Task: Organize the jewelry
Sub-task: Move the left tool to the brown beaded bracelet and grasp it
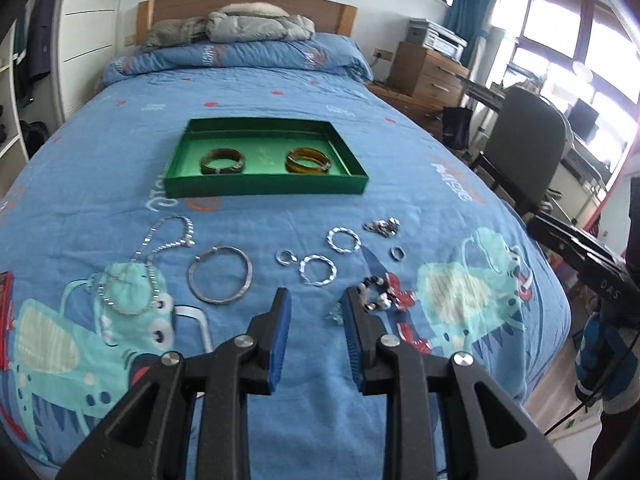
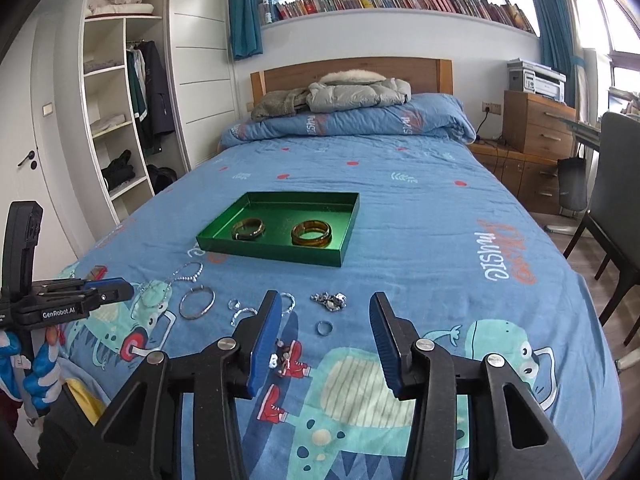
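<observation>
A green tray (image 1: 264, 186) lies on the blue bedspread and holds a dark bangle (image 1: 222, 162) and an amber bangle (image 1: 308, 160). Loose silver pieces lie in front of it: a chain necklace (image 1: 152, 260), a large bangle (image 1: 220, 276), two twisted hoops (image 1: 318, 270), small rings (image 1: 398, 253) and a beaded bracelet (image 1: 374, 294). My left gripper (image 1: 316, 294) hovers open just short of the hoops, empty. My right gripper (image 2: 324, 298) is open and empty above a small ring (image 2: 324, 327) and a silver cluster (image 2: 330, 301). The tray (image 2: 272, 254) sits beyond it.
A folded quilt and jackets (image 2: 356, 92) are piled at the headboard. A grey chair (image 2: 616, 208) and a wooden dresser (image 2: 536, 124) stand right of the bed, an open wardrobe (image 2: 120, 120) left. A red item (image 1: 5, 312) lies at the bed's left edge.
</observation>
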Available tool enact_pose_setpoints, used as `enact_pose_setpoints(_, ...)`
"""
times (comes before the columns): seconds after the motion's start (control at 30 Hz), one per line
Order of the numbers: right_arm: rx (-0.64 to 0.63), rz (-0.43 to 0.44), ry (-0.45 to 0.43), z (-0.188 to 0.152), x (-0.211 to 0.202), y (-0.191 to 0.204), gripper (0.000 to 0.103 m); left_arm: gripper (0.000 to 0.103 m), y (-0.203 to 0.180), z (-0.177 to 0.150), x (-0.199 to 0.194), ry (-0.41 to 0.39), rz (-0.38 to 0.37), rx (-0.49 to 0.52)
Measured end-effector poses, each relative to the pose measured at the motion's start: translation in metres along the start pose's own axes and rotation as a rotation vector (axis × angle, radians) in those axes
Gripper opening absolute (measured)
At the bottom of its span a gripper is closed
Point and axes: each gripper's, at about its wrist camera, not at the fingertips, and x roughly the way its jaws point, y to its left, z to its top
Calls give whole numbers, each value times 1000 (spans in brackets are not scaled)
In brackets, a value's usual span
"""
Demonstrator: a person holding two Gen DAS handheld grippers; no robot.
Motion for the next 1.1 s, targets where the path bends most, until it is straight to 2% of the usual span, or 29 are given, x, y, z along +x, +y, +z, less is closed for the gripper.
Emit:
enact_pose_setpoints(0.13,18,4,43,-12,19,-15,44,25,-20,-5,43,76,-47,52)
enact_pose_setpoints(0.37,45,18,96,-24,52,-32,44,25,-30,-4,91,144,-46,103)
enact_pose_setpoints(0.63,49,69,145,-32,88,-35,44,25,-30,-9,121,197,-37,152)
enact_pose_setpoints(0.83,31,101,184,-35,116,-29,44,26,-26,-5,135,214,-59,129)
enact_pose_setpoints(0.93,13,113,208,-36,131,-23,44,24,-31,-9,135,201,-45,164)
enact_pose_setpoints(1.07,-13,126,242,-39,152,-15,44,10,-34,-12,133,199,-68,177)
enact_pose_setpoints(1.1,-18,127,248,-40,157,-13,44,9,-34,-13,131,198,-72,182)
